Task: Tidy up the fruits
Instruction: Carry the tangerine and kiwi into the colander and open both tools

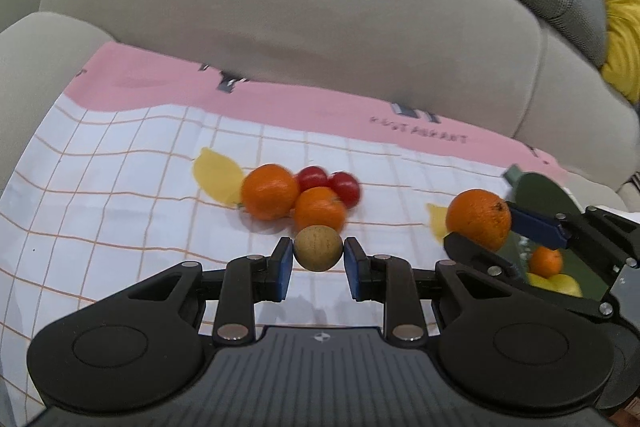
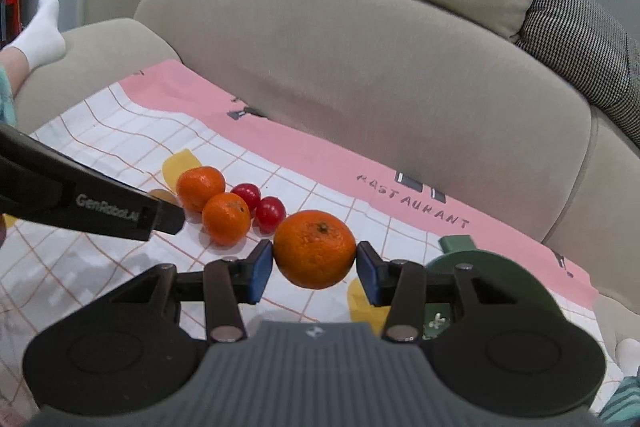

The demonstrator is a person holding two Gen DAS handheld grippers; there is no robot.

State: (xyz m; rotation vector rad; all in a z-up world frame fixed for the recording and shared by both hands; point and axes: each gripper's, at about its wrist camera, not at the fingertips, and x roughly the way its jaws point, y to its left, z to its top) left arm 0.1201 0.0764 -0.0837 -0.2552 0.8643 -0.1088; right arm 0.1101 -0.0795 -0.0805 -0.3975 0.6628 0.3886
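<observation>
Left wrist view: left tongs (image 1: 319, 254) clamped on a small tan ball-like fruit (image 1: 318, 247), held just near of a cluster on the checked cloth (image 1: 120, 187), namely two oranges (image 1: 270, 191) (image 1: 320, 209) and two red cherry tomatoes (image 1: 312, 177) (image 1: 345, 187) touching one another. Right wrist view: right tongs (image 2: 315, 263) closed on a larger orange (image 2: 314, 249), lifted above the cloth, right of the cluster, with a dark green dish (image 2: 492, 273) near right. Beige sofa back (image 2: 360, 47) far behind.

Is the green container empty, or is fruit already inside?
Not empty: the left wrist view shows an orange and yellow fruit inside the green container.
</observation>
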